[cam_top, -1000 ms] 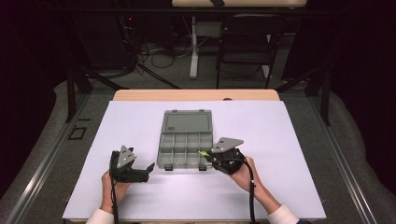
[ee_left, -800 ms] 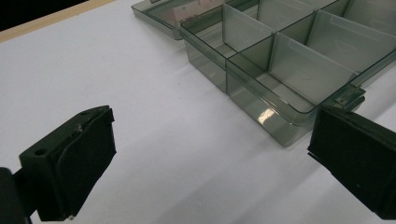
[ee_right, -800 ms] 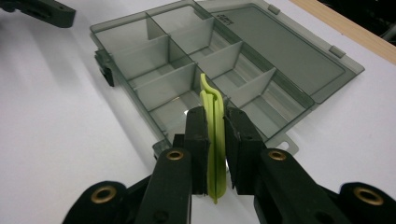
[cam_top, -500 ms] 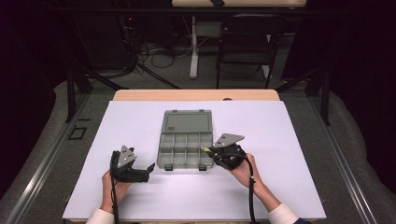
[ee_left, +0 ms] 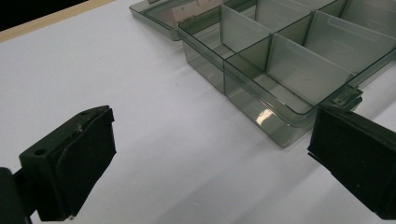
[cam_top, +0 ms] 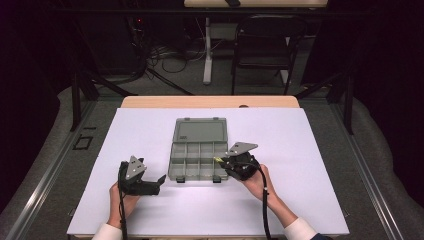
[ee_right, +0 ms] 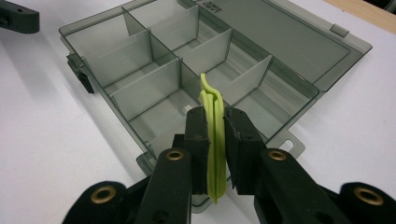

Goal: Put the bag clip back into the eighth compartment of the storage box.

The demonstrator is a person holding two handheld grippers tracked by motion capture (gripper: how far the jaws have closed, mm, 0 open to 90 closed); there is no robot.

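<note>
High view, from left to right: the left hand-held gripper [cam_top: 161,179] rests low on the white tabletop [cam_top: 310,150], just beside the near left corner of the compartment box [cam_top: 196,159] and apart from it. Its jaws stand wide with nothing between them; in the left gripper view the box corner [ee_left: 280,116] lies ahead between the two black pads, untouched.

The box is smoky clear plastic, divided into small compartments, and its lid [cam_top: 200,131] lies flat, folded back on the far side.

At the box's near right corner sits the right hand-held gripper [cam_top: 220,161], jaws narrow and clamped on a yellow-green strip [cam_top: 218,160]. In the right gripper view the strip [ee_right: 214,135] stands on edge between the pads, pinched along its lower half, its curled upper end sticking out past the pad tips. It hangs over the near edge of the box, above the closest compartment [ee_right: 163,121], not touching the dividers as far as can be told.
</note>
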